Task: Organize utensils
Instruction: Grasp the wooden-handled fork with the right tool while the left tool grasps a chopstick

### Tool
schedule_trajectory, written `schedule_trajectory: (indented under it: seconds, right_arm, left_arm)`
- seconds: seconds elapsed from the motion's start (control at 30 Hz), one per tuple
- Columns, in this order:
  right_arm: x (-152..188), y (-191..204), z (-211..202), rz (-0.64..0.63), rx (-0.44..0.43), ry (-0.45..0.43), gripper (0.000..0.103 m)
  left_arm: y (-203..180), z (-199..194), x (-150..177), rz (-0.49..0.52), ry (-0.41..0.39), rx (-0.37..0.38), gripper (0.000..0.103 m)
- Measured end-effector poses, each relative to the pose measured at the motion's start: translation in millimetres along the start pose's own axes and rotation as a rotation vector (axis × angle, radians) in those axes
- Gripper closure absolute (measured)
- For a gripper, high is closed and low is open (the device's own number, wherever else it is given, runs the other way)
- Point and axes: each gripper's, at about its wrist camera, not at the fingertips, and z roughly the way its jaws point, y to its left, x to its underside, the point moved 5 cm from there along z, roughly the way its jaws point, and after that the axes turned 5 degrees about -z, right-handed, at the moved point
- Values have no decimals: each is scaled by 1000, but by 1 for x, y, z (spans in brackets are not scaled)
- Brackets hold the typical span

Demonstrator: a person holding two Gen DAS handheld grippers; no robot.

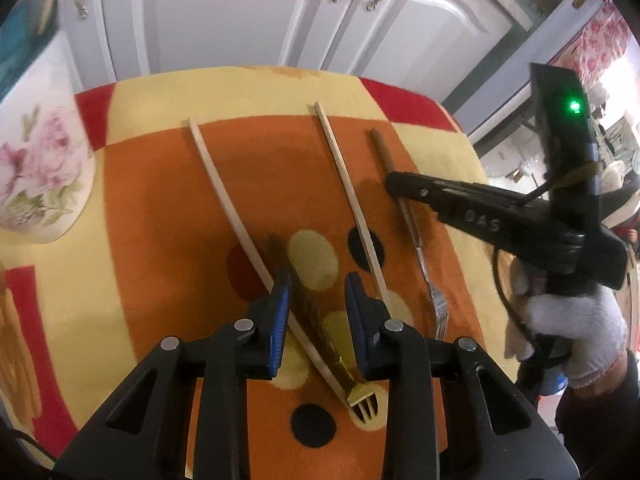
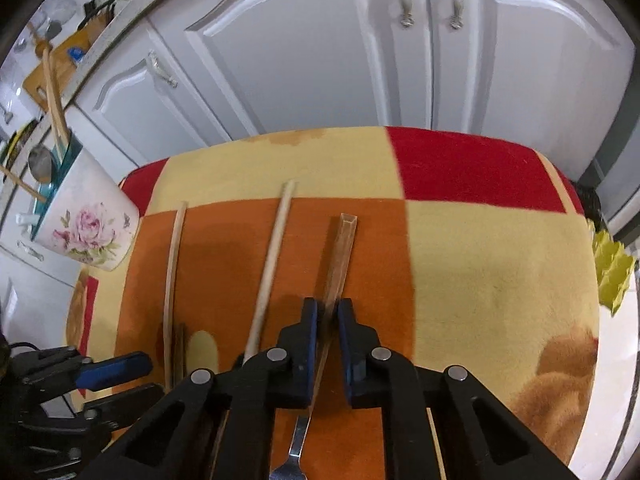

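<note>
Silver fork (image 2: 320, 344): it lies on the orange panel of the blanket-covered surface (image 2: 500, 264), right of the two pale sticks, brown handle toward the far edge by the cabinet doors (image 2: 304, 60), tines toward you.
Right gripper (image 2: 328, 312): your jaws straddle the brown handle, narrowed to a slim gap. The blue pads (image 2: 310, 320) look just shy of the handle, or barely touching; you cannot yet call it a firm hold.
How it will handle: light and stiff, I judge. The metal neck is thin and likely slick, so take it on the thicker brown handle where you are now, not on the steel.
Gold fork (image 1: 344, 364): it lies near your edge of the surface, dark handle pointing away, gold tines toward you, crossing the near end of one chopstick (image 1: 224, 192).
Left gripper (image 1: 316, 304): your jaws stand wide apart over the gold fork's handle, holding nothing.
Second chopstick (image 1: 348, 188): it runs between the two forks, apart from the silver one.
Floral holder (image 2: 88, 224): it stands at the left edge, with wooden utensils already in it; probably where everything goes.
Risk: the soft blanket may let a thin handle sink, so a shallow pinch could slip.
</note>
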Motion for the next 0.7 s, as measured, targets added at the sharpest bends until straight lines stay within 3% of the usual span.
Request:
schedule_trajectory:
  seconds: [0.23,0.7]
  right_arm:
    - [2,-6,-3,24,-35,-4,93]
    - [-18,-9,8,28,-46,43,93]
  left_arm:
    - [2,15,-1,10,32,-60,77]
    - [7,16,-7,18,53,-80,77]
